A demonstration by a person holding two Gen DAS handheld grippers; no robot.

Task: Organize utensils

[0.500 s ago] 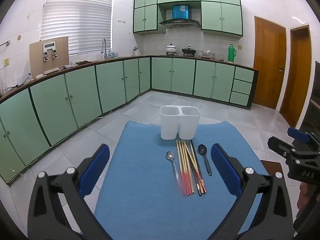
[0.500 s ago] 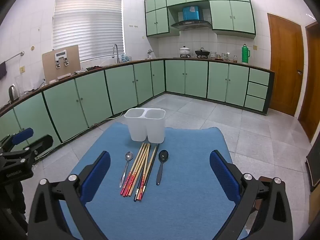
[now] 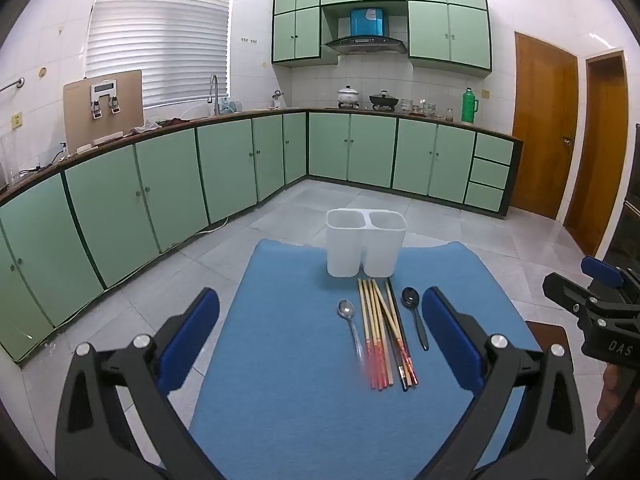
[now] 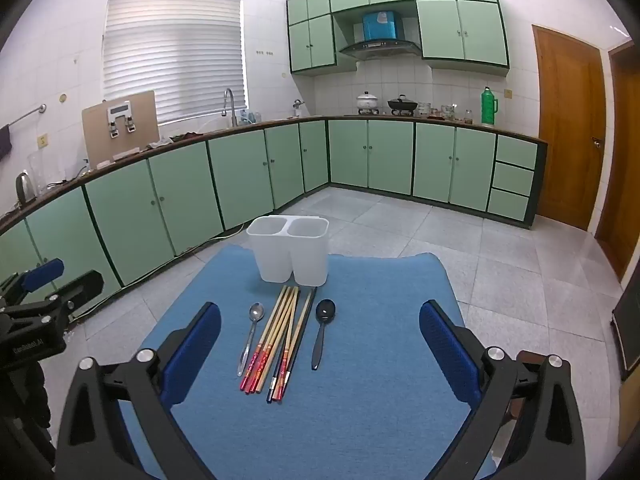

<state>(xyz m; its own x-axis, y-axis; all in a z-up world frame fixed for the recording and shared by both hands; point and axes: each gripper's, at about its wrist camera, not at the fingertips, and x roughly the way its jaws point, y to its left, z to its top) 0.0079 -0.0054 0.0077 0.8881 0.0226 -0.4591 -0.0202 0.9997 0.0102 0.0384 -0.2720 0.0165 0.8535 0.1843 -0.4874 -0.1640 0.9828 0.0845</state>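
Note:
A white two-compartment utensil holder (image 3: pixel 366 242) (image 4: pixel 289 249) stands empty at the far end of a blue mat (image 3: pixel 288 380) (image 4: pixel 372 400). In front of it lie a silver spoon (image 3: pixel 350 324) (image 4: pixel 251 332), a bundle of several wooden chopsticks (image 3: pixel 380 328) (image 4: pixel 280 336) with red ends, and a black spoon (image 3: pixel 415 318) (image 4: pixel 322 328). My left gripper (image 3: pixel 320 336) hovers open over the near part of the mat, short of the utensils. My right gripper (image 4: pixel 320 344) is open too, its fingers either side of the utensils and above them. Nothing is held.
The mat covers a small table in a kitchen with green cabinets (image 3: pixel 224 172) along the left and back walls. Tiled floor (image 4: pixel 500 264) surrounds the table. Wooden doors (image 3: pixel 544 128) are at the right. Each gripper shows at the edge of the other's view.

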